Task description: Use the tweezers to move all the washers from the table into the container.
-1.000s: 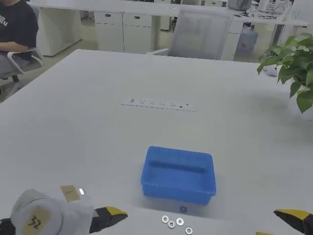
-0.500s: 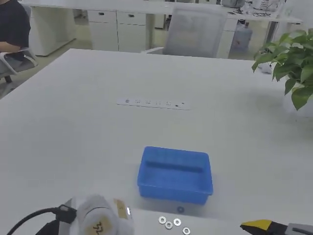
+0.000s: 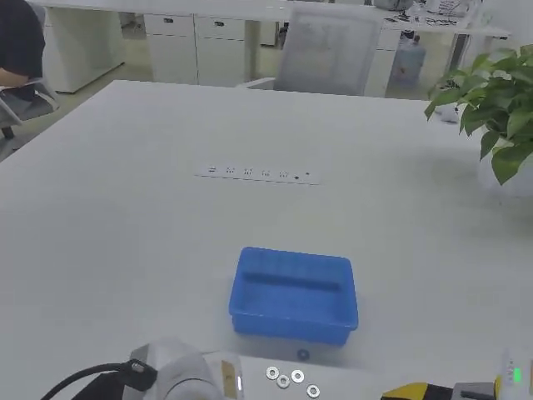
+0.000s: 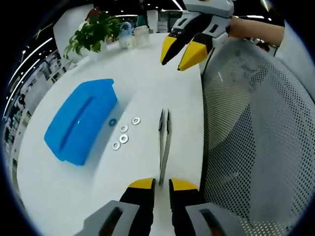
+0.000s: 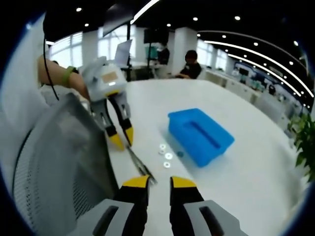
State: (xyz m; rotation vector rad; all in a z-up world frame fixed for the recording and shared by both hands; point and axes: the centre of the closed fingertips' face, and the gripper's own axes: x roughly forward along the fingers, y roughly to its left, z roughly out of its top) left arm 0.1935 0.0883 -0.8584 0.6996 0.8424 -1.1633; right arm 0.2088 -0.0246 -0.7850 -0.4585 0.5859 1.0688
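Note:
A blue container (image 3: 291, 293) stands on the white table, also in the left gripper view (image 4: 81, 118) and the right gripper view (image 5: 199, 132). Several silver washers (image 3: 291, 379) (image 4: 124, 135) (image 5: 165, 152) lie just in front of it, with a small blue one (image 3: 302, 355) by its wall. Metal tweezers (image 4: 164, 145) (image 5: 140, 167) lie flat on the table beside the washers. My left gripper (image 4: 162, 184) (image 5: 123, 139) sits at one end of them, jaws narrowly apart. At the other end my right gripper (image 5: 159, 184) (image 4: 178, 53) is open and holds nothing.
A mesh chair back (image 4: 256, 123) (image 5: 64, 162) stands close to the table's near edge. An inset socket strip (image 3: 258, 174) lies mid-table. A potted plant (image 3: 500, 108) is at the far right and an office chair (image 3: 325, 50) at the far side.
The head camera has tilted slightly. My left gripper has swung in toward the table's near edge, and my right gripper has moved left toward the washers.

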